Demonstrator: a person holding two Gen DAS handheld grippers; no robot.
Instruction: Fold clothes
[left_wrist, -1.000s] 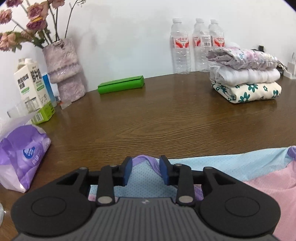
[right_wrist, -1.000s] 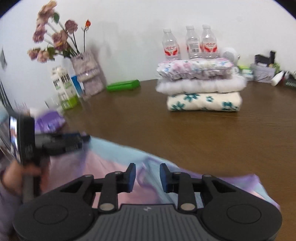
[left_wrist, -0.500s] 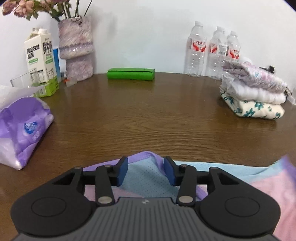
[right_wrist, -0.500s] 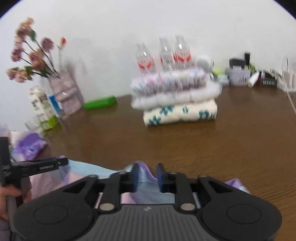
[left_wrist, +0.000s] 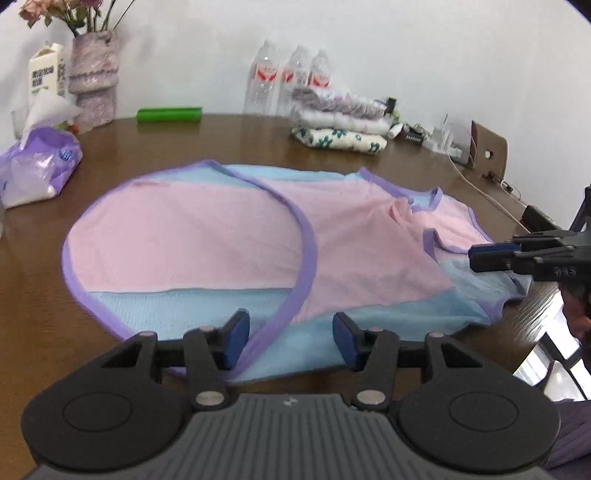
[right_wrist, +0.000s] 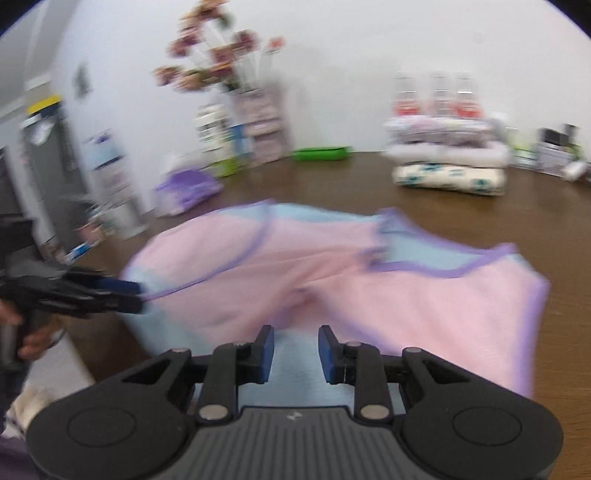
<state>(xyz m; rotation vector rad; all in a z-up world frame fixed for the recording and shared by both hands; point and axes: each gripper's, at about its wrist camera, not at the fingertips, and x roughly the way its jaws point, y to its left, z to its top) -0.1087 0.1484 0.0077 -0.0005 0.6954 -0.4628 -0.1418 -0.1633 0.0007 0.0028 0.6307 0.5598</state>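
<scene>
A pink and light-blue garment (left_wrist: 221, 240) with purple trim lies spread on the brown table (left_wrist: 184, 147), one purple-edged flap folded over its middle. My left gripper (left_wrist: 290, 339) hovers at its near blue hem. Its jaws are opening wide, and the purple hem runs under the gap without being pinched. My right gripper (right_wrist: 295, 350) stands over the blue near edge of the garment (right_wrist: 406, 295) with a narrow gap and no cloth pinched. Each gripper shows from the side in the other's view, the right gripper (left_wrist: 474, 256) at the garment's right end and the left gripper (right_wrist: 138, 295) at its left end.
A stack of folded clothes (left_wrist: 340, 125) sits at the back with three water bottles (left_wrist: 291, 81) behind it. A green box (left_wrist: 170, 114), a vase of flowers (left_wrist: 94, 81), a milk carton (left_wrist: 46, 74) and a purple tissue pack (left_wrist: 37, 166) stand back left. Cables and a cardboard box (left_wrist: 487, 147) lie at the right edge.
Both grippers have drawn back from the cloth, so the whole garment now shows spread on the table. The left jaws have widened, and the purple hem has left the right jaws.
</scene>
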